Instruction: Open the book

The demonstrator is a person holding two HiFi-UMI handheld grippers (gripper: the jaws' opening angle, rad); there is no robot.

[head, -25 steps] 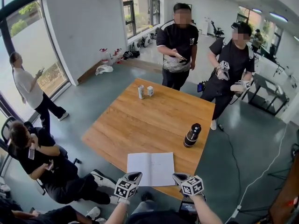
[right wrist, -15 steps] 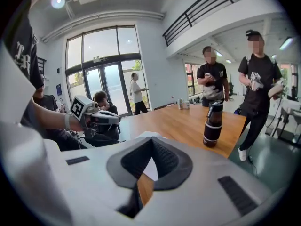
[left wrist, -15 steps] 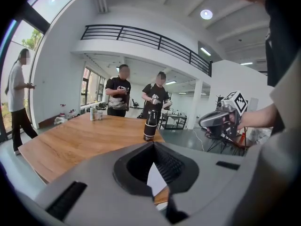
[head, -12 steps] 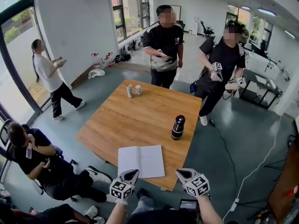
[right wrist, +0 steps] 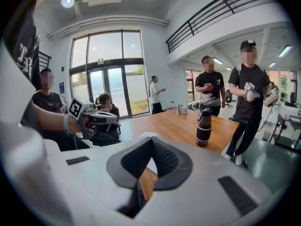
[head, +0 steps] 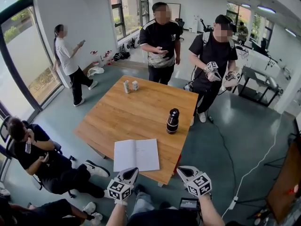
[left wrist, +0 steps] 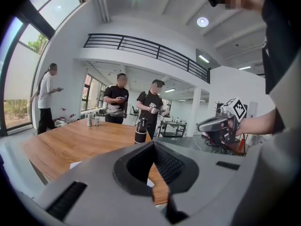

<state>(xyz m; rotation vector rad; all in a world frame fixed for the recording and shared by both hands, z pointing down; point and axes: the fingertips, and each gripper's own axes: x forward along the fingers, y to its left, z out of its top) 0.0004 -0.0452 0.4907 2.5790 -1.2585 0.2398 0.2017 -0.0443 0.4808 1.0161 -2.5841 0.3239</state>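
Near the table's (head: 141, 108) front edge: the book (head: 136, 154) lies open, pages up.
Left gripper (head: 131, 172) and right gripper (head: 183, 170) hover just off that edge, each with jaws together, gripping nothing.

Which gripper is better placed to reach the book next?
Left, I'd say. The left gripper hangs just off the near edge of the book, roughly in line with its fold; the right gripper sits out past its right edge. Both are shut and empty.
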